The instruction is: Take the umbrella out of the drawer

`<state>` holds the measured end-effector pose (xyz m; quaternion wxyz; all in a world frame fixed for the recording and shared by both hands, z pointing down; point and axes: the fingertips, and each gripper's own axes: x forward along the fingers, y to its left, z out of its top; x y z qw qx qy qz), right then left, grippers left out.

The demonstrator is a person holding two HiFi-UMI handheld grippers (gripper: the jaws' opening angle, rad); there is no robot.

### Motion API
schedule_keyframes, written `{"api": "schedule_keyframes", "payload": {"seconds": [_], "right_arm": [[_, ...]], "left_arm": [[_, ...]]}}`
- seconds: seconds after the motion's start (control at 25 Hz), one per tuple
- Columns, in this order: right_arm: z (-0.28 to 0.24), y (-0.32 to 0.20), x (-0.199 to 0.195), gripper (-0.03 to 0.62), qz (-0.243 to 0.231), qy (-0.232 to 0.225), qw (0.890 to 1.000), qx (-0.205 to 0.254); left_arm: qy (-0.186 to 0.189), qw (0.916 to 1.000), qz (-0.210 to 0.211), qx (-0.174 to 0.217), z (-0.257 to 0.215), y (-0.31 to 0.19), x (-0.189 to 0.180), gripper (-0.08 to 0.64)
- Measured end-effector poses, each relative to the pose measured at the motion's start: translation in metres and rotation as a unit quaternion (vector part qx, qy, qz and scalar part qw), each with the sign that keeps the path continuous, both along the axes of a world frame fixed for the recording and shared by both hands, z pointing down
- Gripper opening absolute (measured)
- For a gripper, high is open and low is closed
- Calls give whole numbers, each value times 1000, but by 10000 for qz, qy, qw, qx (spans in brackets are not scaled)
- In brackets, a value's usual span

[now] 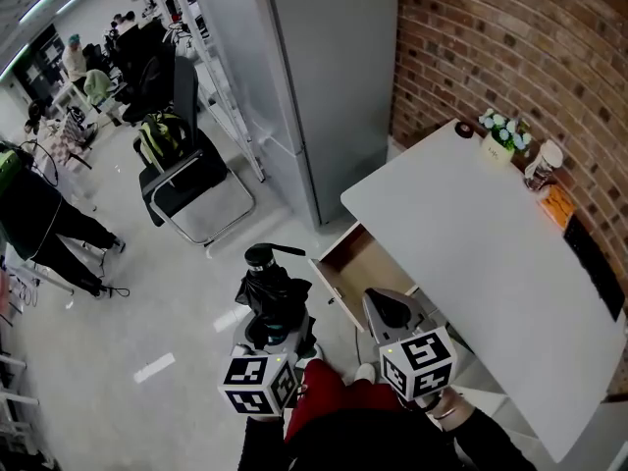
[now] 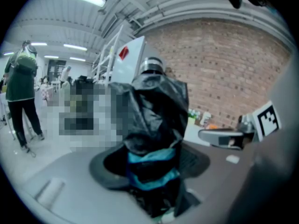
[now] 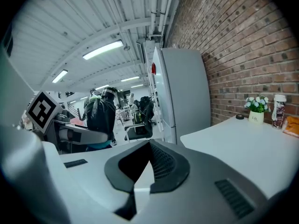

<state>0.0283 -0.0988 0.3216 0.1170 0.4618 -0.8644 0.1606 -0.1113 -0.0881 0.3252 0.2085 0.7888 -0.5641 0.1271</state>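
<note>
Umbrella (image 1: 272,292) clear of the open drawer (image 1: 358,263) at the bench (image 1: 491,263) edge, clamped roughly upright over the floor by the left gripper (image 1: 273,334), right gripper (image 1: 391,312) closed and empty; removal seemingly done, next likely a steady carry somewhere safe.

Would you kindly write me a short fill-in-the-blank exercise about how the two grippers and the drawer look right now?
1. The left gripper is clamped on a black, folded ____.
2. The drawer under the white table stands ____.
3. The right gripper, jaws together, holds ____.
4. The flowers stand on the table beside the ____ wall.
Missing words: umbrella; open; nothing; brick.
</note>
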Motion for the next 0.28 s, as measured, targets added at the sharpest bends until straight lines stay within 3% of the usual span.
{"api": "schedule_keyframes", "payload": {"seconds": [0.28], "right_arm": [[-7,5,0,-2,1,-19,9999,136]], "left_arm": [[24,9999,26,94,-10,5,-1,265]]}}
